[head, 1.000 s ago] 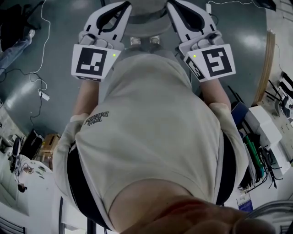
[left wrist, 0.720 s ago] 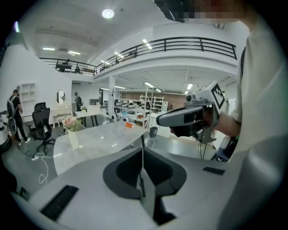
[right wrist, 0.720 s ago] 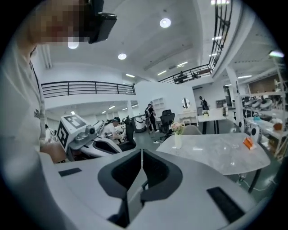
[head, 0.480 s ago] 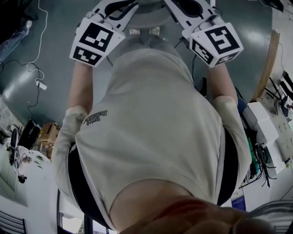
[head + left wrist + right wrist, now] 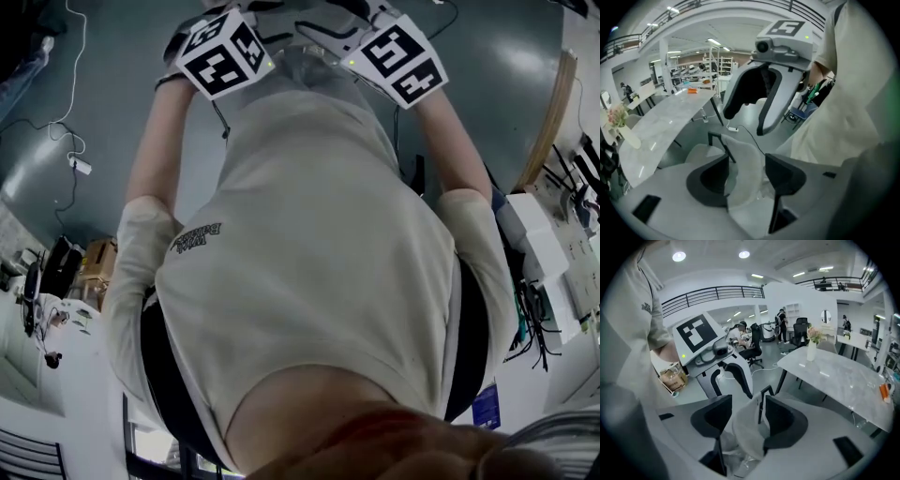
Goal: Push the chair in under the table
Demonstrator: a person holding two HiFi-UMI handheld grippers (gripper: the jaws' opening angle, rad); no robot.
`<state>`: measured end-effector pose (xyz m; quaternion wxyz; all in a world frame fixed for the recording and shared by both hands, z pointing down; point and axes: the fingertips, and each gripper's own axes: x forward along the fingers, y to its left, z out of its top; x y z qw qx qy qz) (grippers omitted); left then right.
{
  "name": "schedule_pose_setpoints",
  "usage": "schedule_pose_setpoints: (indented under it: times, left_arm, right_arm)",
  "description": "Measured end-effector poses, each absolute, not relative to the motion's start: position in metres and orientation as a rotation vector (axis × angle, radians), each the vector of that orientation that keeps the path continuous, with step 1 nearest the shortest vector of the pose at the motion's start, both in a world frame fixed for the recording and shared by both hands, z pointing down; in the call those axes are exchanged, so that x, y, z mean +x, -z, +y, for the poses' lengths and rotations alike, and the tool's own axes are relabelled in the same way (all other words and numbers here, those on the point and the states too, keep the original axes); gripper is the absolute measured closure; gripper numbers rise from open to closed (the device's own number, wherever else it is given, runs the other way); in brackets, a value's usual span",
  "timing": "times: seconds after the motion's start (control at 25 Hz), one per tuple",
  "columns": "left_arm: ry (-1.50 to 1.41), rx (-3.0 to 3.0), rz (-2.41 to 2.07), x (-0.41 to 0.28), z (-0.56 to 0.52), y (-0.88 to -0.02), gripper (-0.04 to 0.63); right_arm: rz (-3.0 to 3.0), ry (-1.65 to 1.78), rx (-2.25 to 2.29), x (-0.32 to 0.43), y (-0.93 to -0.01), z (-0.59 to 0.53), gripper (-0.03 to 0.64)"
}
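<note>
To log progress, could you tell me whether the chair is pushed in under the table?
Out: in the left gripper view the chair stands beside the table, with its seat outside the tabletop's edge.

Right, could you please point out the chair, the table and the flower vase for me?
chair [image 5: 746, 427]: right gripper view, on its grey backrest.
table [image 5: 834, 376]: right gripper view, on its bare marble top.
flower vase [image 5: 811, 352]: right gripper view, on the white vase body.

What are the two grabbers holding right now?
Nothing yet. The left gripper and right gripper have just been opening their jaws; the top of the chair backrest stands between each pair, but neither seems to clamp it.
</note>
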<state>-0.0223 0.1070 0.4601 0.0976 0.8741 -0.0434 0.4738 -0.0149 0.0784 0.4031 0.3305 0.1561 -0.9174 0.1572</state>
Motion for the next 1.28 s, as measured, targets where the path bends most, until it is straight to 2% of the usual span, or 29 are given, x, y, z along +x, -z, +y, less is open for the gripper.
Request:
schedule_pose_setpoints:
  times: [0.24,0.48,0.84,1.12,1.28]
  left_arm:
    - [-1.506,2.502,0.154,-0.010,0.138,-0.527,0.337]
    - [-1.660,2.383,0.234,-0.021,0.161,-0.611,0.337]
    - [-1.975,2.384,0.350,-0.039,0.178,-0.683,0.336]
    - [-2.057,2.362,0.401,-0.040,0.184,-0.716,0.336]
    - [-1.963,2.331,0.376,-0.036,0.182,-0.729,0.336]
  right_arm:
    - [-2.255,-0.492,0.250,-0.006,-0.484,0.103,0.388]
    - [-2.136,-0.532,0.107,0.000,-0.551,0.131,0.346]
    - [-1.965,-0.408,-0.009,0.025,-0.629,0.157,0.333]
    - [-1.893,-0.242,-0.064,0.031,-0.670,0.161,0.333]
    - [-1.850,-0.137,-0.084,0.028,-0.685,0.157,0.333]
